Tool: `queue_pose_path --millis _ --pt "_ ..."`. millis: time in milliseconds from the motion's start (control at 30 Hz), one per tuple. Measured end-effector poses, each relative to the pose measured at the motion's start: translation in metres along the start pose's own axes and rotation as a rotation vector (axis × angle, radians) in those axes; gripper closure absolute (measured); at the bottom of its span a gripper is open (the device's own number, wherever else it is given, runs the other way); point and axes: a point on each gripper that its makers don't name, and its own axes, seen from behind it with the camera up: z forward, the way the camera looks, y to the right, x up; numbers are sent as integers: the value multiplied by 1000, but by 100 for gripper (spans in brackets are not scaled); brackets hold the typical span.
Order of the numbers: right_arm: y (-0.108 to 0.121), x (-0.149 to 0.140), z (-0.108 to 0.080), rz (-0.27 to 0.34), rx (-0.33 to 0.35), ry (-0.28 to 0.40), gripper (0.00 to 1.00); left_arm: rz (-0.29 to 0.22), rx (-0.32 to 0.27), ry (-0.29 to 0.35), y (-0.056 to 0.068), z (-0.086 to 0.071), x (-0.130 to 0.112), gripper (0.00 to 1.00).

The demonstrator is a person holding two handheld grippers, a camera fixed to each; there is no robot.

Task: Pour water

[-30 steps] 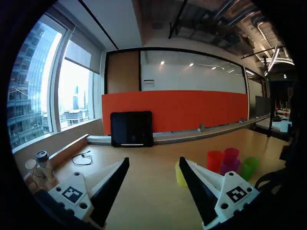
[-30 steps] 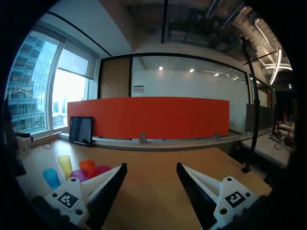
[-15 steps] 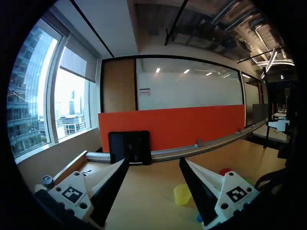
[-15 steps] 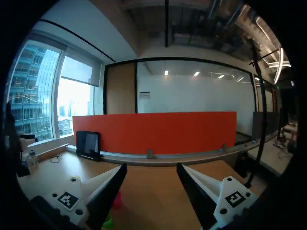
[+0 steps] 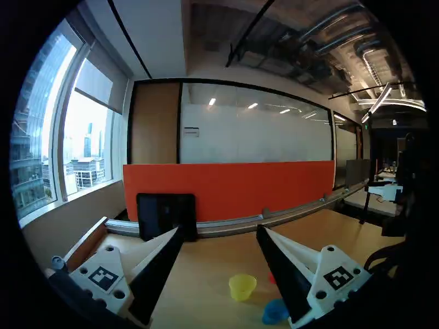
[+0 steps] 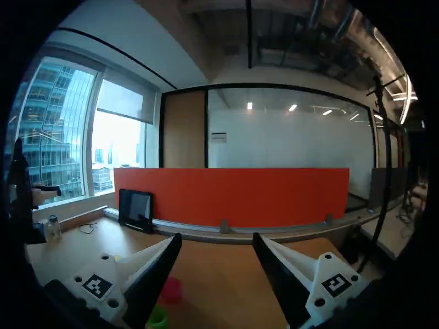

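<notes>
Partly hidden: blue cup [image 5: 273,312] behind left tool [image 5: 219,228]; green cup [image 6: 157,317] cropped.

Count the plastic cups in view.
5: yellow cup, blue cup and red sliver low in the left gripper view; pink cup and green cup low in the right gripper view. More may be hidden.

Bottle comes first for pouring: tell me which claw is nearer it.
Left. The left claw has the bottle close beside its finger; from the right claw it stands farther off.
</notes>
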Motion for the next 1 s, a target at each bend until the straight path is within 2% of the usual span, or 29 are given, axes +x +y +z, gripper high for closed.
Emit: queue_pose_path --millis 267,467,767,1000 --pt "-27 1 -3 -35 149 -18 0 -4 -74 -12 14 2 -4 3" --pt "-47 3 -10 -41 255 -32 0 16 -144 -7 32 -3 0 3" --pt "-67 1 -17 -17 378 -58 0 42 -206 -34 45 -9 -12 3" --pt "-80 -13 -22 -43 448 -98 0 40 -255 -66 54 -12 -30 3"
